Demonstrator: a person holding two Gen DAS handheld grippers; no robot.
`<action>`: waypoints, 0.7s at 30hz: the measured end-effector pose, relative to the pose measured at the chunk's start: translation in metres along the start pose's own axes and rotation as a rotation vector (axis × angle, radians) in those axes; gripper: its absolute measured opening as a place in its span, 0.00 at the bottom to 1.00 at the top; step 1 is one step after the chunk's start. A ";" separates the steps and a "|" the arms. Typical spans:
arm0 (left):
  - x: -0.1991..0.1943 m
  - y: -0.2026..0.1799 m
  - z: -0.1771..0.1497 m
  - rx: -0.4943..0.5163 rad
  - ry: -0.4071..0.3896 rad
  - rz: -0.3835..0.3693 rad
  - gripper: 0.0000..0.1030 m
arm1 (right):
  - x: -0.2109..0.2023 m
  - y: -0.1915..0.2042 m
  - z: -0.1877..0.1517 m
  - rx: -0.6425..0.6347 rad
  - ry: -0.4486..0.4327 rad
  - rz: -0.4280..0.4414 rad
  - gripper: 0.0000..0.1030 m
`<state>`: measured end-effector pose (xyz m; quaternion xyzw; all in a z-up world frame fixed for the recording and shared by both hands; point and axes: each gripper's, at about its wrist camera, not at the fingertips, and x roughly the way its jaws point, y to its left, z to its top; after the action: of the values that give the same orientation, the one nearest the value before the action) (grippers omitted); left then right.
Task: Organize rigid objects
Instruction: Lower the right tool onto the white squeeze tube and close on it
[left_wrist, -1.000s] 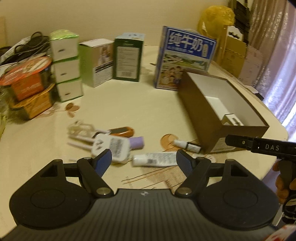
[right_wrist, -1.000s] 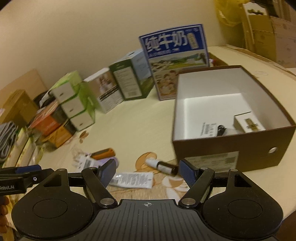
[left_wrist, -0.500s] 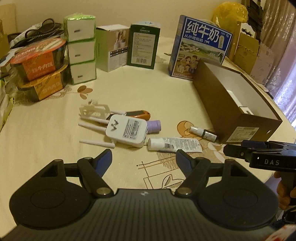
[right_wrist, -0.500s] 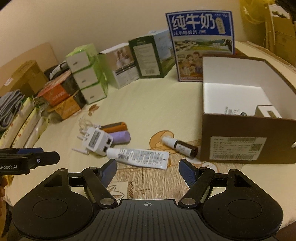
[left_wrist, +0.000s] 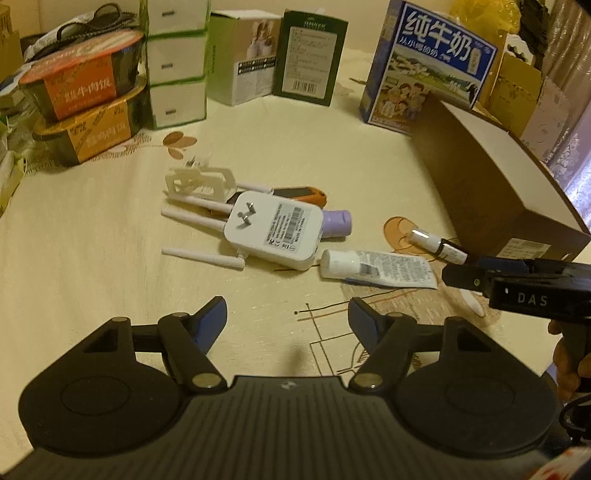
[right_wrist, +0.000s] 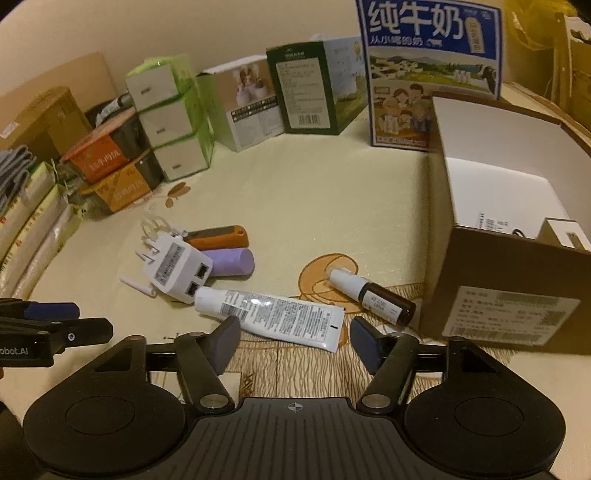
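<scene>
Table (left_wrist: 92, 258): cream cloth with a brown leaf and line pattern, seen from both wrist views.
Brown box (right_wrist: 491, 295): open, white inside, standing at 3 o'clock on the table in the right wrist view; a printed label is on its near wall.
Inside the brown box: a small white carton (right_wrist: 563, 236) in the near corner, a flat white item with print beside it, and a small dark object I cannot identify.
Loose things: clustered at the middle of the table, outside the brown box, at its 9 o'clock.
White plug adapter (left_wrist: 273, 230): lies prongs up, thin white sticks fanned out at its 9 o'clock.
Purple tube (right_wrist: 231, 261): touches the adapter's far side.
Orange and black case (right_wrist: 218, 236): just behind the purple tube.
White squeeze tube (right_wrist: 269, 317): lies flat, cap against the adapter, tail toward the brown box.
Small brown bottle (right_wrist: 373, 295): on its side with a white cap, between the squeeze tube and the box wall.
Left tongs (left_wrist: 288, 317): apart and closing, nothing between them, over bare cloth at 6 o'clock of the adapter.
Right tongs (right_wrist: 293, 334): apart and closing, the squeeze tube's tail lying just beyond the tips, not pressed.
Back row: stacked green-edged white boxes (left_wrist: 177, 62), a white carton, a dark green carton, and a blue milk carton (right_wrist: 432, 70) behind the brown box.
Left edge: two stacked food tubs (left_wrist: 85, 107), at 10 o'clock.
</scene>
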<state>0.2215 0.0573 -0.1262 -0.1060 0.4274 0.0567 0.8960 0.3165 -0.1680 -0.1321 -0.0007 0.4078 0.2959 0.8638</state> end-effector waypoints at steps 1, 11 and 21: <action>0.003 0.001 0.000 -0.002 0.005 0.001 0.66 | 0.005 -0.001 0.002 -0.004 0.004 -0.002 0.57; 0.031 0.000 0.005 0.014 0.040 -0.004 0.66 | 0.047 -0.007 0.020 -0.034 0.035 0.001 0.40; 0.039 0.010 0.002 -0.001 0.066 0.013 0.66 | 0.088 -0.017 0.034 0.005 0.101 0.033 0.40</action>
<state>0.2458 0.0676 -0.1564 -0.1056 0.4575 0.0595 0.8809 0.3925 -0.1290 -0.1758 -0.0070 0.4517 0.3086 0.8371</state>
